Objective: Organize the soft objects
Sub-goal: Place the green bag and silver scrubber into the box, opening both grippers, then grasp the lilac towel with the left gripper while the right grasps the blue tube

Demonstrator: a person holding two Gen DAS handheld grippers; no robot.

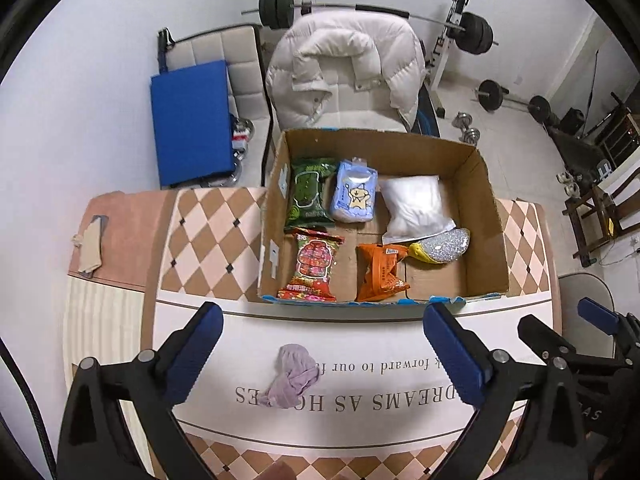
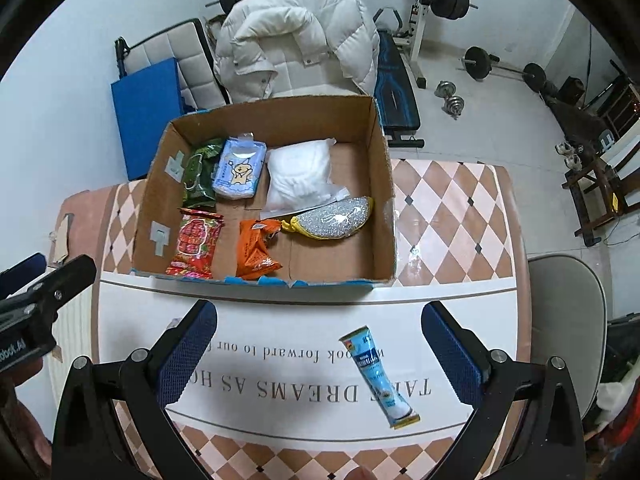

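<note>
A cardboard box (image 1: 486,216) (image 2: 384,184) stands on the table. It holds a green pack (image 1: 310,192), a blue tissue pack (image 1: 354,194), a white bag (image 1: 416,206), a red snack pack (image 1: 314,266), an orange pack (image 1: 380,270) and a silver glitter pouch (image 1: 444,246). A crumpled lilac cloth (image 1: 292,376) lies on the table in front of the box, between the fingers of my open left gripper (image 1: 324,352). A light-blue sachet (image 2: 378,376) lies on the table between the fingers of my open right gripper (image 2: 320,348), nearer the right finger. Both grippers are empty.
The table carries a checked mat with printed lettering (image 2: 280,388). A chair with a white puffer jacket (image 1: 344,68) stands behind the table. A blue mat (image 1: 192,120), a barbell rack (image 1: 460,24) and dumbbells (image 2: 450,98) are farther back. A grey chair (image 2: 568,320) stands at the right.
</note>
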